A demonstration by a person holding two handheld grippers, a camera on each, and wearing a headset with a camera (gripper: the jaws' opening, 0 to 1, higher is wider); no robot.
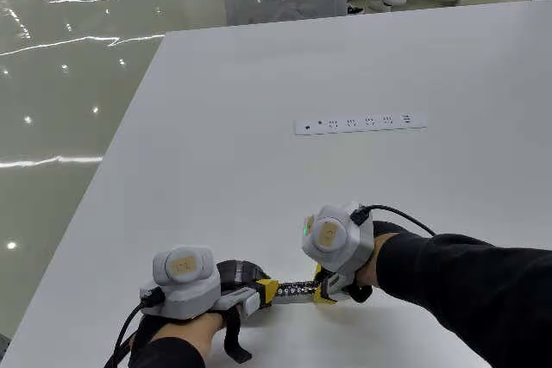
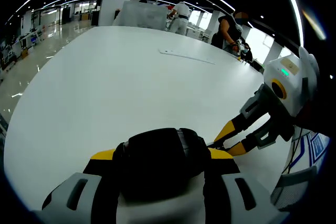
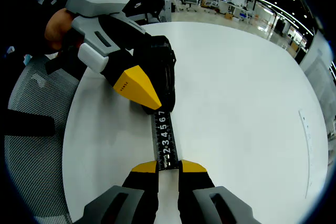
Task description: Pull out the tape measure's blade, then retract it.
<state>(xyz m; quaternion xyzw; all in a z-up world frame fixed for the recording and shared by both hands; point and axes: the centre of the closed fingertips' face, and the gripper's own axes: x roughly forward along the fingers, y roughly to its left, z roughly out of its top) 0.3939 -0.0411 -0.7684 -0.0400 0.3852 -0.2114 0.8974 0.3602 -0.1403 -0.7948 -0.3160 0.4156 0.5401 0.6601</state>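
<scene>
Black blade (image 3: 164, 142) straight from case (image 3: 164, 61) to right tongs (image 3: 168, 168)

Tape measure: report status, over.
Left gripper shut on tape measure. Right gripper shut on blade tip, a short length out. Power strip far across table, not in the way.

The right gripper (image 3: 168, 167) pinches the tip of the blade (image 3: 164, 139), which runs across the white table (image 3: 236, 103) to the black tape measure (image 3: 160, 64), clamped by the left gripper (image 3: 137, 86) near the table's edge.
</scene>
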